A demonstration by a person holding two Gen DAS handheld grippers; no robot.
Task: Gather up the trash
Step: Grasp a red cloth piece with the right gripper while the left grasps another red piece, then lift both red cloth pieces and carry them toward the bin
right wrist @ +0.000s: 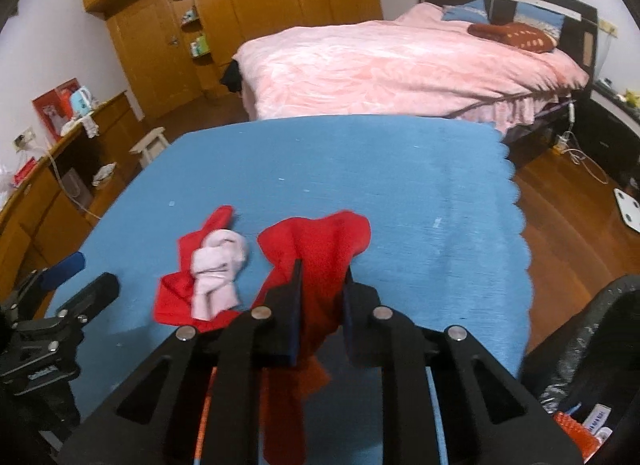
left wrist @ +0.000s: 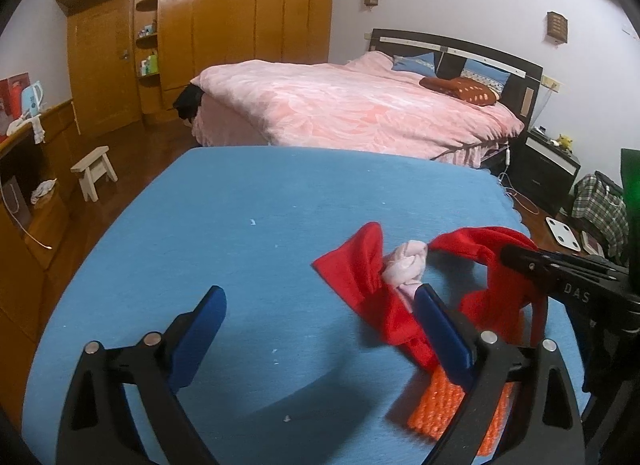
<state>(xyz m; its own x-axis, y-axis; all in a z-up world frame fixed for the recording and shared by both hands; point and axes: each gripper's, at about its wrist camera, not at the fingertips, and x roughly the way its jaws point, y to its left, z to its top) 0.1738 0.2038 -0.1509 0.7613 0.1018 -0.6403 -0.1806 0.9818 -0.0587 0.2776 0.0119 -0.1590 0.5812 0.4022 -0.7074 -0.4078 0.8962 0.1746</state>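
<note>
Closest of all: right gripper (right wrist: 323,269), pinched tight on the red rag (right wrist: 320,241), with part of the rag hanging down between the fingers. Probably gripped that way so as to lift it off and drop it into the black bag (right wrist: 580,345), waiting low on the right with some bits already inside.

Next to it: left gripper (left wrist: 320,293), fingers spread wide, nothing in them. Hanging just over the blue cloth (left wrist: 200,225), maybe getting ready for the next piece. Under its right finger, an orange bumpy sheet (left wrist: 436,405), lying flat.

A little further: a pink bundle (left wrist: 404,265), scrunched up, resting on a second red piece (left wrist: 352,265). Cannot tell whether the two red pieces join up somewhere.

Counting now: two grippers, two red pieces by the look of it, one pink bundle, one orange sheet, one black bag. Also a few tiny white crumbs on the blue cloth, too small to name.

Far away: one pink bed (left wrist: 340,105), one little white stool (left wrist: 94,169) on the wood floor, one big wooden wardrobe (left wrist: 224,17) along the wall. None of that looks like trash.
</note>
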